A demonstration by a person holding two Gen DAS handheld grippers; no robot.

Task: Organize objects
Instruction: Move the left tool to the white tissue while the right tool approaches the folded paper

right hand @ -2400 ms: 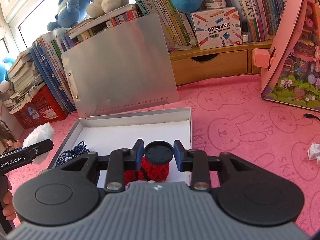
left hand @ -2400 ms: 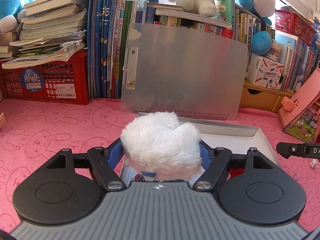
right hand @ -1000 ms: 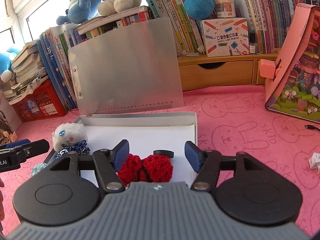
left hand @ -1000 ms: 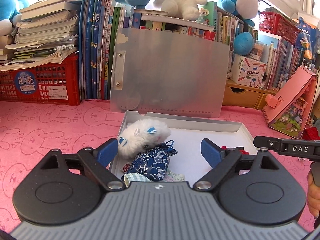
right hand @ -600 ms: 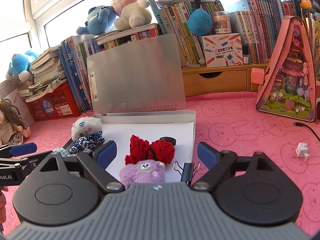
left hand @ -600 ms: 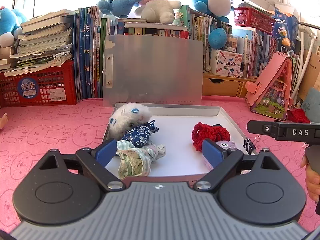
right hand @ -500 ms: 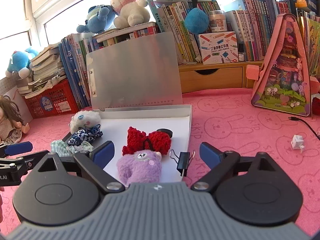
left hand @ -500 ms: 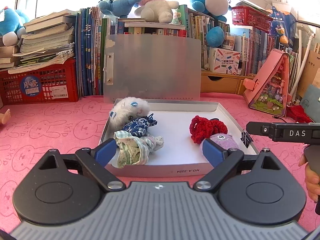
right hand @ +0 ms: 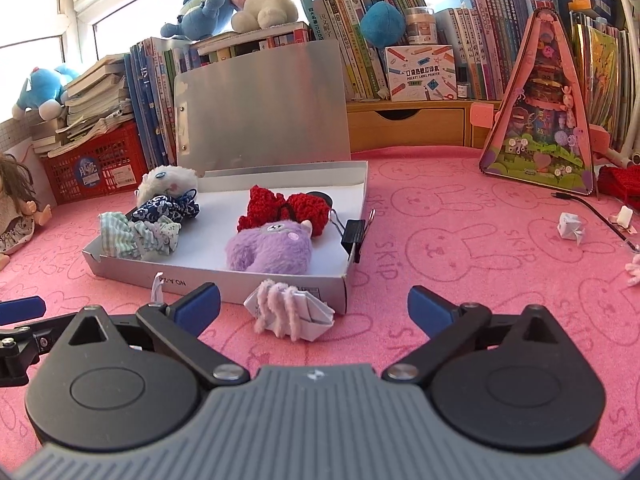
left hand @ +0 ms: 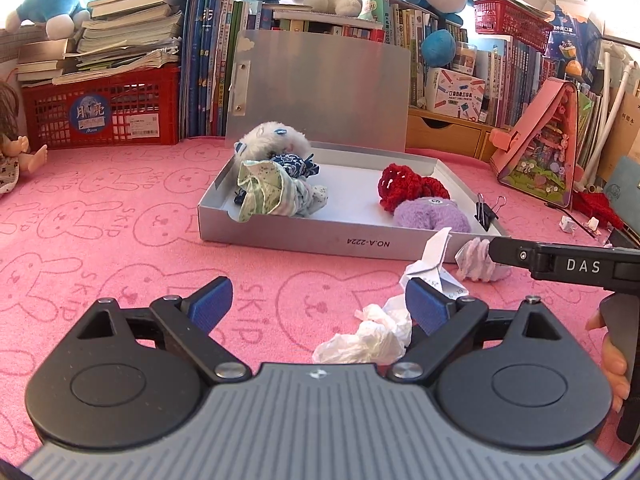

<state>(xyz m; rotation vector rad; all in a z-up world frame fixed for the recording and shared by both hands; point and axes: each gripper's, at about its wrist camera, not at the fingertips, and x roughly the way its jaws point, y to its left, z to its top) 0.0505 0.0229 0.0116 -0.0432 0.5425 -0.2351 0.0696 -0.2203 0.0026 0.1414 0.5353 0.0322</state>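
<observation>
A shallow silver box (left hand: 296,236) (right hand: 200,276) lies on the pink mat with its lid propped up behind. Inside lie a white plush (left hand: 276,140) (right hand: 166,180), a blue patterned pouch (left hand: 296,164) (right hand: 164,206), a green striped cloth (left hand: 268,192) (right hand: 136,236), a red knitted bow (left hand: 412,186) (right hand: 280,206) and a purple plush (left hand: 432,216) (right hand: 268,248). My left gripper (left hand: 320,304) is open and empty, in front of the box. My right gripper (right hand: 316,304) is open and empty, also pulled back from the box.
Crumpled white tissue (left hand: 368,340) and folded paper (left hand: 432,268) lie by the left gripper. A folded paper with pink yarn (right hand: 288,312) lies before the box. A black binder clip (right hand: 354,232) sits on the box's right rim. Books, a red crate (left hand: 100,112) and a pink toy house (right hand: 548,120) line the back.
Both grippers let go of the white plush and the red bow into the box, opened, and drew back toward me. The box now looks farther away.
</observation>
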